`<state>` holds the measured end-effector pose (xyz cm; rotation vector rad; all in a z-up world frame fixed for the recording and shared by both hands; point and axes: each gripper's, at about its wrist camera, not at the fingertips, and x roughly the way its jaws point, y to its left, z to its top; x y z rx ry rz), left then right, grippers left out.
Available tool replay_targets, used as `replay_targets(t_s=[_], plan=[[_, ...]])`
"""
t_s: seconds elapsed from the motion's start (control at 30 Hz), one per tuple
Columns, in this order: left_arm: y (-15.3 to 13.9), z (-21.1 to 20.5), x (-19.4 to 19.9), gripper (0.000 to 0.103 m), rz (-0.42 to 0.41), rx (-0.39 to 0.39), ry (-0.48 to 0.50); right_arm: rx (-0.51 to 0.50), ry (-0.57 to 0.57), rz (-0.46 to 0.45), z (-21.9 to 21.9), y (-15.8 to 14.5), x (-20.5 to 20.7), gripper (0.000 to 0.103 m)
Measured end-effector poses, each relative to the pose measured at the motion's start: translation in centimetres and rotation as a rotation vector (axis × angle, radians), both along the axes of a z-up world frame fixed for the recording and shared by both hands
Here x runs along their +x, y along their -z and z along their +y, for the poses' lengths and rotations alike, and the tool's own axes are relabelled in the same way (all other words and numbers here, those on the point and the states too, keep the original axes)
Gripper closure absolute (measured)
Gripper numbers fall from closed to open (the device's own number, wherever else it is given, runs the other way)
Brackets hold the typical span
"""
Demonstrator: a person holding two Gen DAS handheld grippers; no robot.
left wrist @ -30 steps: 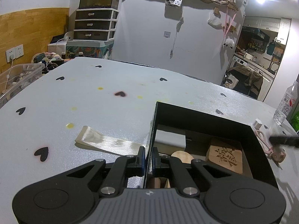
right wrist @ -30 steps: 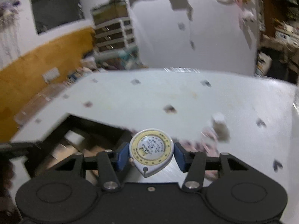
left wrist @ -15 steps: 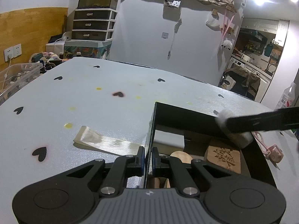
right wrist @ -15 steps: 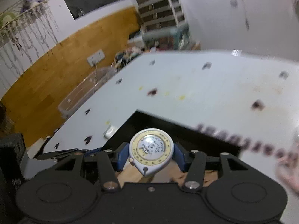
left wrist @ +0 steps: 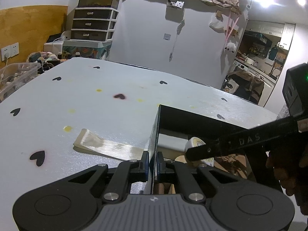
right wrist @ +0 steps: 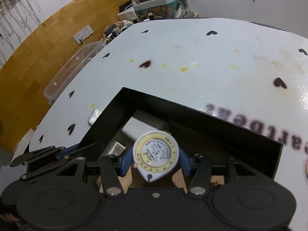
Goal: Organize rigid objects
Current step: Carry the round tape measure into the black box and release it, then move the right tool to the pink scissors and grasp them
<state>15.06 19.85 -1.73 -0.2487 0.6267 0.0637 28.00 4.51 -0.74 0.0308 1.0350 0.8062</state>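
Note:
A black open box [left wrist: 192, 116] [right wrist: 154, 104] sits on the white table. My left gripper [left wrist: 152, 162] is shut on the box's left wall [left wrist: 153, 134]. My right gripper [right wrist: 156, 157] is shut on a white teardrop tape measure with a yellow ring [right wrist: 156, 154] and holds it over the inside of the box. The tape measure also shows in the left wrist view [left wrist: 196, 144], partly behind the right gripper's finger [left wrist: 231, 144]. Inside the box lie a white flat block [right wrist: 142, 127] and wooden pieces [left wrist: 231, 163].
A shiny strip of tape [left wrist: 107, 146] lies on the table left of the box. A clear plastic bin [left wrist: 15, 75] stands off the table's left edge. Drawers [left wrist: 92, 25] stand at the back wall. The table has heart marks [left wrist: 37, 156].
My right gripper has carried the tape measure leftward from outside the box to over its inside, and lower. My left gripper has stayed clamped on the box wall.

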Motion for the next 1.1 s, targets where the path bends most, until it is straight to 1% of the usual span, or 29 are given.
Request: replay_targets(t_s=[0.2, 0.27, 0.3, 0.33, 0.4, 0.7, 0.77, 0.83, 1.0, 1.1], plan=[[0.1, 0.1, 0.1, 0.097, 0.003, -0.002, 0.000, -0.028, 0.011, -0.053, -0.3, -0.4, -0.2, 0.049], [0.1, 0.1, 0.1, 0.097, 0.003, -0.002, 0.000, -0.038, 0.015, -0.075, -0.2, -0.7, -0.3, 0.042], [0.1, 0.1, 0.2, 0.097, 0.003, -0.002, -0.001, -0.048, 0.023, -0.091, -0.2, -0.9, -0.4, 0.030], [0.1, 0.1, 0.2, 0.097, 0.003, -0.001, -0.001, -0.066, 0.035, -0.112, -0.2, -1.2, -0.6, 0.026], [0.2, 0.1, 0.2, 0.097, 0.004, -0.001, -0.001, -0.075, 0.035, -0.139, -0.4, -1.6, -0.8, 0.027], [0.2, 0.1, 0.2, 0.097, 0.004, -0.002, -0.001, -0.047, 0.031, -0.153, -1.9, -2.7, -1.6, 0.026], [0.2, 0.1, 0.2, 0.097, 0.004, -0.001, -0.001, -0.042, 0.029, -0.160, -2.2, -2.9, -2.1, 0.024], [0.2, 0.1, 0.2, 0.097, 0.004, -0.001, -0.001, -0.035, 0.023, -0.173, -2.6, -3.3, -2.6, 0.015], [0.4, 0.1, 0.2, 0.097, 0.007, 0.002, -0.005, -0.015, 0.032, -0.226, -4.0, -4.5, -3.7, 0.005], [0.4, 0.1, 0.2, 0.097, 0.010, 0.005, -0.010, 0.011, 0.048, -0.256, -5.2, -5.4, -4.3, 0.002]])
